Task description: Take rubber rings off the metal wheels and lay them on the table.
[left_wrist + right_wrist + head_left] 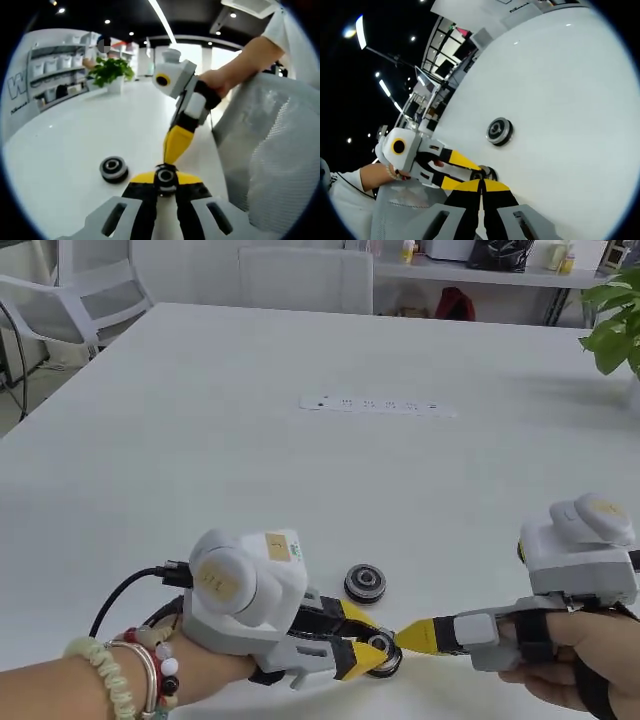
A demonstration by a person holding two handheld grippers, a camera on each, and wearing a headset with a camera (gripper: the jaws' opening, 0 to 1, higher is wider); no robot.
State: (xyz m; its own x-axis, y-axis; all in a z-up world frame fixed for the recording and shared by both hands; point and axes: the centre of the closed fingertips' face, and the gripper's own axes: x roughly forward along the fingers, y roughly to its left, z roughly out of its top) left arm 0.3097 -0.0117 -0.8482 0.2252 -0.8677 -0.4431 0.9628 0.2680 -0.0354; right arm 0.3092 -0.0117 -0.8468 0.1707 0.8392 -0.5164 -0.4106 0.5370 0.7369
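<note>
My left gripper [378, 648] is shut on a small metal wheel [383, 652] with a dark rubber ring, held just above the table's near edge; its own view shows the wheel [166, 176] between the yellow tips. My right gripper [402, 639] comes in from the right, jaws shut, with its tips [170, 159] against the held wheel's rim [490, 173]. I cannot tell whether the ring is pinched. A second wheel [365, 581] with its black ring lies flat on the table just beyond, also seen as the wheel [114, 168] and the wheel [499, 131].
The white table [300, 470] stretches away with a white power strip [378, 406] at its middle. A green plant [615, 320] stands at the far right, and mesh chairs [70, 295] at the far left. A mesh chair back [270, 150] is close by the person.
</note>
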